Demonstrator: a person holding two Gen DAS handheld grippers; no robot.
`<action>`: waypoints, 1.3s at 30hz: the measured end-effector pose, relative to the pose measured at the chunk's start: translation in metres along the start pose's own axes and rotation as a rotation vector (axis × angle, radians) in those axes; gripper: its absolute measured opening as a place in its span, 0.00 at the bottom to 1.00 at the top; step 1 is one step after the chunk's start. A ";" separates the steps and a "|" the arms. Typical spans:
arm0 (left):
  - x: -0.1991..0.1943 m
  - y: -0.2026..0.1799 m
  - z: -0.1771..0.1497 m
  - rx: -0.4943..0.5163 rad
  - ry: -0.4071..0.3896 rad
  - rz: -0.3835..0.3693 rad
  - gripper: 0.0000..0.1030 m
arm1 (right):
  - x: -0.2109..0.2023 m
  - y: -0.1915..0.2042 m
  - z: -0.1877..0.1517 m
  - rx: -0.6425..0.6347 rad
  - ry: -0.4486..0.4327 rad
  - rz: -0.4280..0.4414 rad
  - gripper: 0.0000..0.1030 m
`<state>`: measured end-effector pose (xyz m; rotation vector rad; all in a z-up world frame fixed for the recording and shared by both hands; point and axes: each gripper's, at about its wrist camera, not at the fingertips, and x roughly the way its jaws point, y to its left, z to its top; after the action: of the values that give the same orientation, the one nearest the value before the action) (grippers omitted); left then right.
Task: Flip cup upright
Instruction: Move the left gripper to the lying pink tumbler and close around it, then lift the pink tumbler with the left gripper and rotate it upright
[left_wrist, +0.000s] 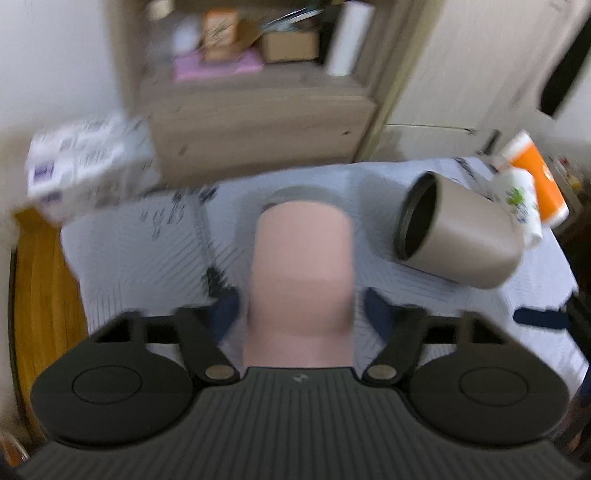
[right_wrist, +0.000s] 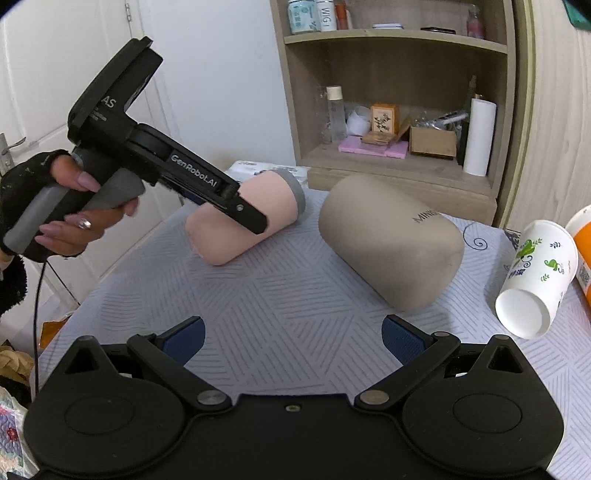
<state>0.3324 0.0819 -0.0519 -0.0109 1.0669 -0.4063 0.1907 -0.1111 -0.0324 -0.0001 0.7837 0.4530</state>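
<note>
A pink cup (left_wrist: 301, 280) with a grey rim lies on its side on the table; it also shows in the right wrist view (right_wrist: 251, 218). My left gripper (left_wrist: 301, 310) is shut on the pink cup around its body, as the right wrist view (right_wrist: 251, 218) confirms. A tan cup (right_wrist: 391, 240) lies on its side to the right, its dark mouth facing left in the left wrist view (left_wrist: 461, 236). My right gripper (right_wrist: 293, 341) is open and empty, low over the table, in front of both cups.
A white paper cup with green print (right_wrist: 535, 280) lies on its side at the table's right, next to an orange container (right_wrist: 583, 251). A wooden shelf unit (right_wrist: 399, 110) with boxes and bottles stands behind the table (right_wrist: 258, 295). A tissue pack (left_wrist: 88, 162) lies at the far left.
</note>
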 end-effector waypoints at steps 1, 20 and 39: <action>0.000 0.004 0.000 -0.024 0.006 -0.019 0.60 | 0.000 -0.001 0.000 0.003 0.002 -0.001 1.00; -0.045 -0.029 -0.049 -0.193 0.054 -0.100 0.59 | -0.025 -0.009 -0.026 0.082 0.027 0.076 1.00; -0.032 -0.113 -0.076 -0.149 0.095 -0.191 0.59 | -0.041 -0.031 -0.055 0.199 0.036 0.151 1.00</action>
<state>0.2183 0.0016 -0.0391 -0.2295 1.1926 -0.5024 0.1403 -0.1648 -0.0485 0.2380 0.8645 0.5179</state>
